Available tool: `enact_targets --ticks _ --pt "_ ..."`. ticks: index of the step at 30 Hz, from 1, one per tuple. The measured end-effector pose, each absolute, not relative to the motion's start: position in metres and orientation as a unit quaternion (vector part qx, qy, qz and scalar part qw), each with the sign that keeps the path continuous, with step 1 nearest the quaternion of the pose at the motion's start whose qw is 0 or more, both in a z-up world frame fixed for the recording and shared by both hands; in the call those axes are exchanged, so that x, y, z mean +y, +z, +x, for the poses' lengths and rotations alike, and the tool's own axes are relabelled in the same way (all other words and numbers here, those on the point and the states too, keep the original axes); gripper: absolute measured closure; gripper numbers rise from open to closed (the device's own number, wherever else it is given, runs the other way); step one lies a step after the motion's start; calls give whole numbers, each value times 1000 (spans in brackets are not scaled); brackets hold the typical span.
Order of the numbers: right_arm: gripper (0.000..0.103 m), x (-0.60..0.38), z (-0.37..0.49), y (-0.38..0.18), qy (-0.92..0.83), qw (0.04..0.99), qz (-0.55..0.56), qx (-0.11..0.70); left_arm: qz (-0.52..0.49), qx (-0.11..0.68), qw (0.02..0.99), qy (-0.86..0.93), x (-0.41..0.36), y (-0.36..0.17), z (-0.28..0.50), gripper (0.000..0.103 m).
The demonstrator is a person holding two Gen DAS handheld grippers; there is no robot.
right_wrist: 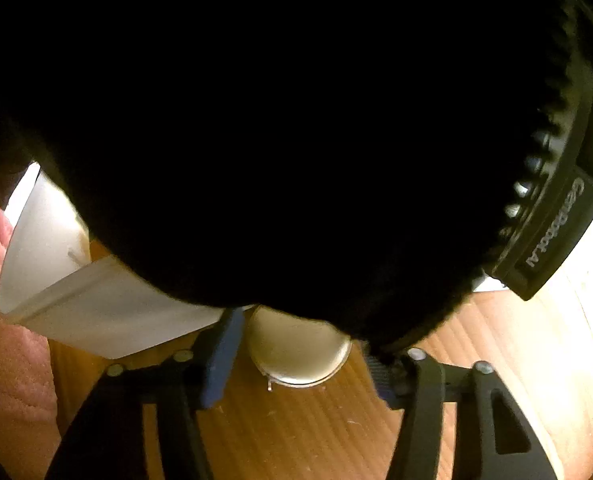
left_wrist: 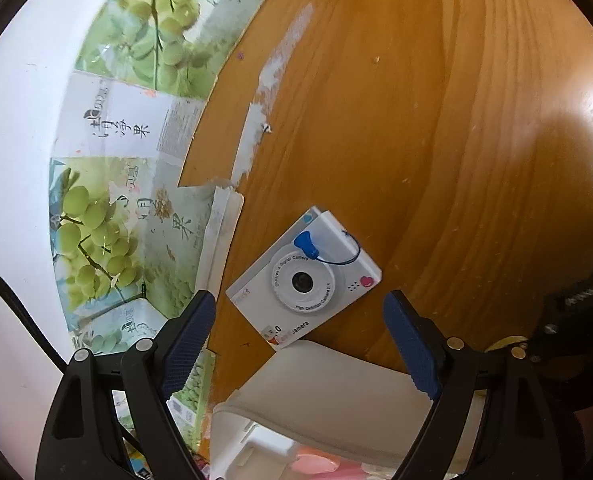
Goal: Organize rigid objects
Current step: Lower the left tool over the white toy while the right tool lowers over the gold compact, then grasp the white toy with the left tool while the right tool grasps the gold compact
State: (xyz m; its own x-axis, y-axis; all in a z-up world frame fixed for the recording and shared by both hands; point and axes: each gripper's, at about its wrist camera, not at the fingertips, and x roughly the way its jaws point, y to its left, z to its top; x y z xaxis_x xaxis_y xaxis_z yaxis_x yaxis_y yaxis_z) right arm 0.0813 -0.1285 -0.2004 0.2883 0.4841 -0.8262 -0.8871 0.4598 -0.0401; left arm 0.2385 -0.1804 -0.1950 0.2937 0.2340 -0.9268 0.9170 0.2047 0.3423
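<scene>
**A:** Your left gripper (left_wrist: 300, 344) hangs above the wooden table (left_wrist: 456, 140) with its blue-padded fingers (left_wrist: 190, 336) spread wide and nothing between them. That spread suits the white children's toy camera with the blue lens-cap tether (left_wrist: 304, 276), which lies flat, lens up, just ahead of the fingertips and apart from them.

**B:** And the container?

**A:** The white plastic storage box (left_wrist: 320, 380) sits below your left gripper, its rim touching or overlapping the toy camera's near corner. Inside I can make out only something pink (left_wrist: 316, 462); the rest is hidden. My guess is the toy camera belongs in there.

**B:** What about your right side?

**A:** Your right gripper (right_wrist: 302, 356) is low over the table, its fingers apart, with a round cream-coloured disc with a metal rim (right_wrist: 296, 356) lying between them. Whether the pads touch it, I cannot tell, since a large black body blocks most of that view.

**B:** Anything near the toy camera?

**A:** Grape-printed cardboard packaging (left_wrist: 136, 160) lies flat just beside it, against the white wall (left_wrist: 20, 120).
</scene>
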Motion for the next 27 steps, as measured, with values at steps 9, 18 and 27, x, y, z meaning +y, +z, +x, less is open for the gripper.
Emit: enact_targets --ticks 9,18,27 --pt "50 -130 77 -201 442 767 -254 389 563 530 565 -289 -183 -222 247 15" --pt "50 -134 74 -200 443 768 -247 392 545 535 568 -307 -186 -234 255 13" --pt "50 -153 62 -198 443 763 -242 405 504 557 575 -325 -188 -235 273 20"
